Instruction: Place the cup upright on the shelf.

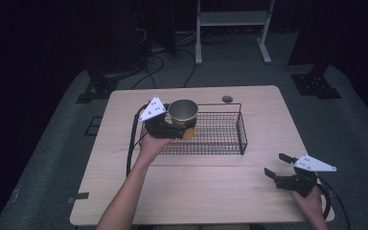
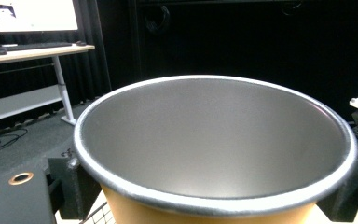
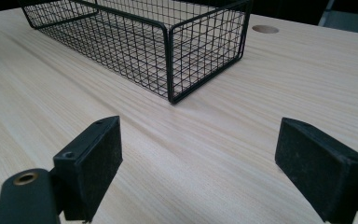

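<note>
A yellow cup with a grey inside and a white rim hangs upright over the left end of a black wire basket. My left gripper is shut on its wall from the left. Seen from the left gripper view, the cup sits between both jaws, its mouth empty. At the table's front right corner my right gripper rests open, apart from the basket. From the right gripper view, its gripper frames bare tabletop, and the basket corner lies ahead.
The light wood table has a round cable hole near its far edge, behind the basket. A white desk frame and cables stand on the floor beyond. Cables trail from both grippers.
</note>
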